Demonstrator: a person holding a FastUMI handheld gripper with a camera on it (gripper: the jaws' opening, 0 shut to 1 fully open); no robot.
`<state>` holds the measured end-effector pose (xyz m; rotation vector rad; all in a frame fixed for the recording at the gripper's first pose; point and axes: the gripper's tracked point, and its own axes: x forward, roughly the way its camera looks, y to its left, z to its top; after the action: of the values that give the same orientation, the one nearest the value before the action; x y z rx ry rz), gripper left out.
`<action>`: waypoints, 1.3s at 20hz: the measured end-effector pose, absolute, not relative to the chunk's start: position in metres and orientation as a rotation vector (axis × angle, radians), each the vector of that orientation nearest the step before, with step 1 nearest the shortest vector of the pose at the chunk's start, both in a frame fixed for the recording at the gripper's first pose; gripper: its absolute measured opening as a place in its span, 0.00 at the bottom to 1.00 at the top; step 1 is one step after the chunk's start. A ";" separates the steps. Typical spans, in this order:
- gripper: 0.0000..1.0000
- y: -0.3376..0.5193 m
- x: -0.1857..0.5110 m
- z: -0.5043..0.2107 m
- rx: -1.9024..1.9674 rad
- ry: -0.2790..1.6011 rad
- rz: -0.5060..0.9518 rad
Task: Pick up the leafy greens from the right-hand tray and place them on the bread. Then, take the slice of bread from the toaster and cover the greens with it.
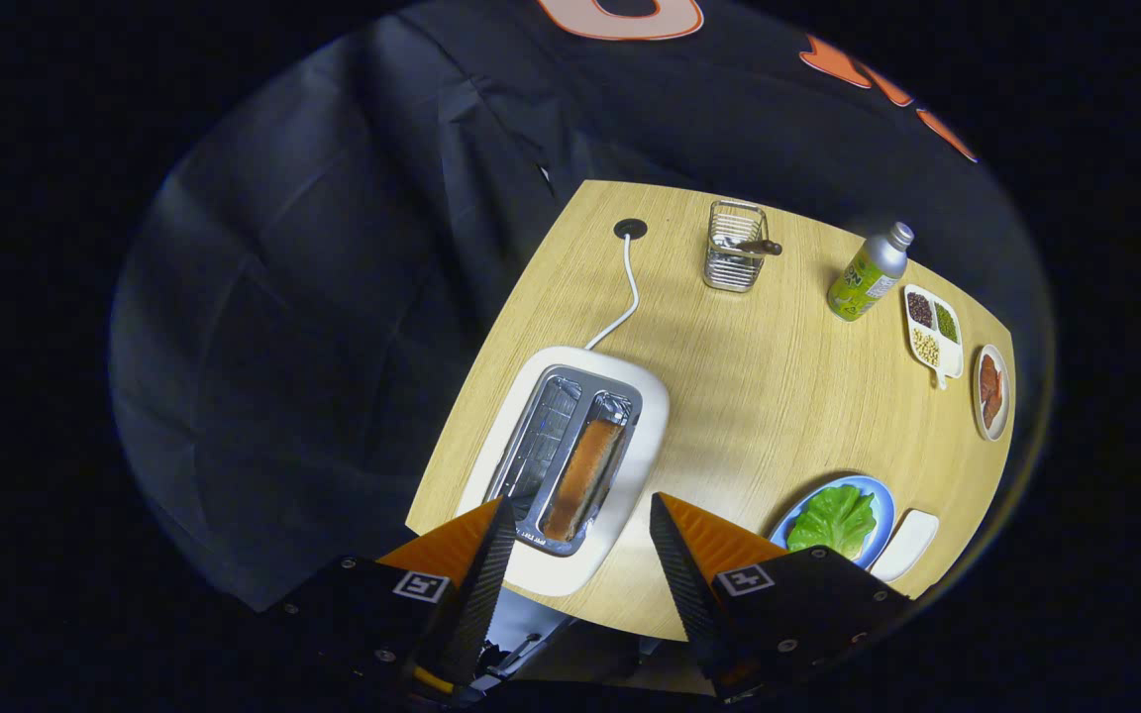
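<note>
A: Where are the task's things seen from the gripper view?

B: The leafy greens (833, 518) are seen lying on the blue plate (882, 510), presumably on the bread, though the bread beneath cannot be made out. An empty white tray (907, 543) is seen just beside that plate. The slice of bread (583, 477) is seen standing on edge in one slot of the white toaster (570, 465); the other slot is seen empty.

A: And the gripper (575, 520)?

B: It is held high above the toaster, spread wide, and nothing is gripped. The slice is framed between the two orange fingers (707, 540), just ahead of them.

A: So the second step is judged to be in hand. What could be spoiled?

B: Little of the slice's top edge is exposed, so a shallow pinch could be lost on the way up. If the descent is skewed, a fingertip could be caught on the slot's metal rim, and the toaster could be shoved toward the table (769, 396) edge or tugged against its white cord (627, 287).

A: And on the carry?

B: The greens could be knocked off the plate if the slice is lowered off-centre.
</note>
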<state>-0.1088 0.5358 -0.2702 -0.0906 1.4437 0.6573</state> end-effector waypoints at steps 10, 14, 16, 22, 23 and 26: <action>0.50 0.553 -0.111 -0.312 -0.143 1.527 0.571; 0.37 0.555 -0.109 -0.317 -0.131 1.547 0.533; 0.31 0.556 -0.108 -0.320 -0.133 1.553 0.528; 0.29 0.552 -0.107 -0.328 -0.158 1.555 0.523; 0.19 0.552 -0.107 -0.327 -0.151 1.557 0.531; 0.17 0.548 -0.109 -0.320 -0.136 1.545 0.574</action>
<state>-0.1087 0.5478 -0.3199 -0.1358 1.5451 0.5743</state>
